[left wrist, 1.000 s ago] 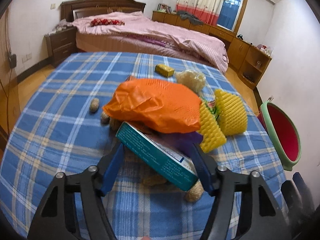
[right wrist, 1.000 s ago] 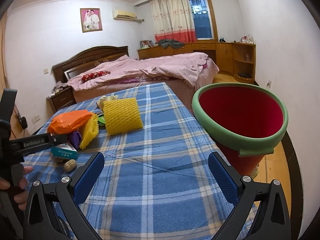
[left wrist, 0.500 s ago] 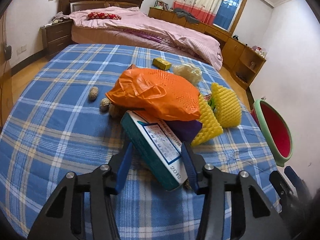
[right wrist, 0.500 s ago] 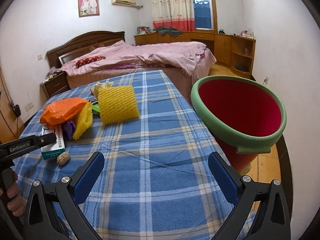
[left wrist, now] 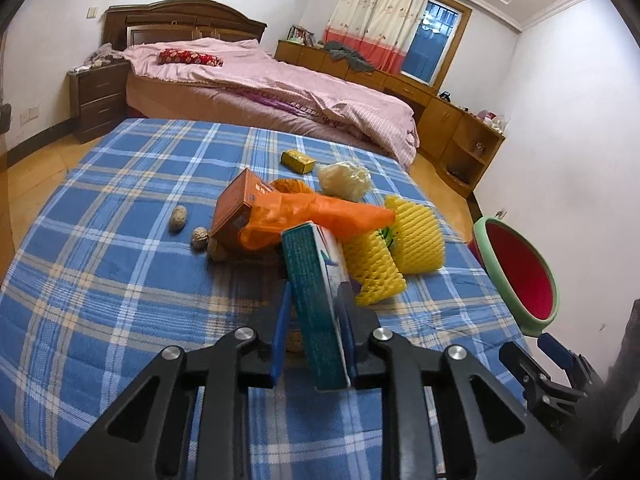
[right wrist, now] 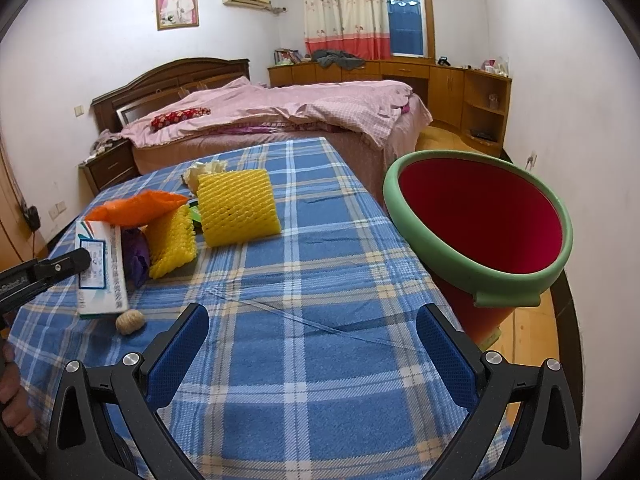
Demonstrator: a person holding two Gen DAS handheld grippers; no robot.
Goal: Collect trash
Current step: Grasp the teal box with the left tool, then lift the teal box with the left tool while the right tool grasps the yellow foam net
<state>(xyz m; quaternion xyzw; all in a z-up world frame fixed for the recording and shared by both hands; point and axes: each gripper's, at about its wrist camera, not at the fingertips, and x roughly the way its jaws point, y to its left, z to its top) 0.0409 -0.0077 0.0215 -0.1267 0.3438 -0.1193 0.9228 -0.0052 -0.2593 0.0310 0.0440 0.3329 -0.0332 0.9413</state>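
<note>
My left tongs point(left wrist: 316, 316) have just been closing and now pinch the teal box point(left wrist: 318, 300), tipped on edge at the pile's near side. My right tongs point(right wrist: 312, 344) gape empty over the cloth point(right wrist: 320, 280). The bin point(right wrist: 476, 216) sits at two o'clock.

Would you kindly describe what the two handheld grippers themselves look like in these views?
Both share one design. The left gripper and the right gripper have black angular plastic frames with triangular cut-outs, silver round screw heads at the joints, and two flat fingers faced with blue textured pads. Seen from the right wrist view, the left gripper's side bears white lettering, only partly readable. No cables or sleeves show.
</note>
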